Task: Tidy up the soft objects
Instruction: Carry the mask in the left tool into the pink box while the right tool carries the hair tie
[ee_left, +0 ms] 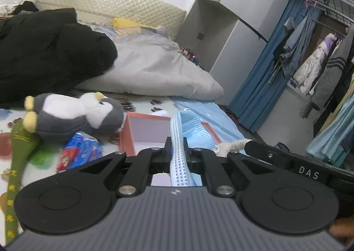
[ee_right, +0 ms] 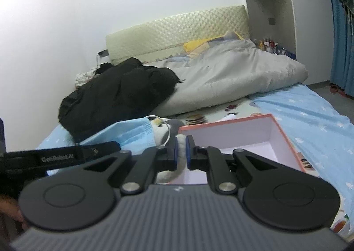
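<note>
My left gripper (ee_left: 178,149) is shut on a light blue face mask (ee_left: 190,131) and holds it above the open pink box (ee_left: 141,129) on the bed. The mask also shows in the right wrist view (ee_right: 132,134), with its ear loop hanging. My right gripper (ee_right: 181,151) is shut on a cream-white soft plush piece (ee_right: 181,147) at the box's (ee_right: 243,138) near left edge. The same white plush (ee_left: 232,146) shows in the left wrist view, beside the right gripper's body. A grey and white penguin plush (ee_left: 73,116) lies on the bed left of the box.
A black jacket (ee_left: 44,52) and a grey duvet (ee_left: 154,69) lie further back on the bed. A blue and red packet (ee_left: 81,151) and a green strip (ee_left: 17,162) lie near the penguin. A clothes rack (ee_left: 320,63) stands at the right.
</note>
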`<move>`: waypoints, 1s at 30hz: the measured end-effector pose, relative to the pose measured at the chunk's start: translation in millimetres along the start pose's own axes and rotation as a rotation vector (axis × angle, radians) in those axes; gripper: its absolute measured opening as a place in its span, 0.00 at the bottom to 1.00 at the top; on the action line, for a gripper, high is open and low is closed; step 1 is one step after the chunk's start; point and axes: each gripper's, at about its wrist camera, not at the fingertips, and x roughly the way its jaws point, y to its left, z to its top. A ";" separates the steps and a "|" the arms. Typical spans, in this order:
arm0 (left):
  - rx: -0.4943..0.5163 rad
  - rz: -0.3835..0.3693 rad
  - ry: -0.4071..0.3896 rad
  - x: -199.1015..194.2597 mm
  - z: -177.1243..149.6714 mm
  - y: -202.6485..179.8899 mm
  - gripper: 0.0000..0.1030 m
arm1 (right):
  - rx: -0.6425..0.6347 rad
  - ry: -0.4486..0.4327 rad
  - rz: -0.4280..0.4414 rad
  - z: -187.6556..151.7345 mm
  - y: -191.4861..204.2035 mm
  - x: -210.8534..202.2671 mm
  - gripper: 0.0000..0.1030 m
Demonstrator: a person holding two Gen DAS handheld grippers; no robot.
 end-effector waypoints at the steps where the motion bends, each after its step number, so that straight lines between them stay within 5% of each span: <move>1: 0.002 -0.001 0.014 10.1 -2.0 -2.9 0.06 | 0.010 0.008 -0.006 -0.8 -6.2 4.4 0.11; 14: 0.009 0.019 0.255 141.9 -34.3 -7.4 0.06 | 0.135 0.254 -0.092 -48.6 -91.0 90.0 0.11; 22: 0.017 0.057 0.331 169.3 -51.5 3.6 0.07 | 0.184 0.374 -0.104 -80.1 -113.7 122.8 0.12; 27: 0.020 0.068 0.326 162.5 -48.9 5.5 0.35 | 0.208 0.372 -0.104 -79.1 -114.8 117.5 0.21; 30: 0.039 0.070 0.297 146.8 -42.3 1.1 0.40 | 0.208 0.345 -0.089 -72.4 -110.8 108.8 0.31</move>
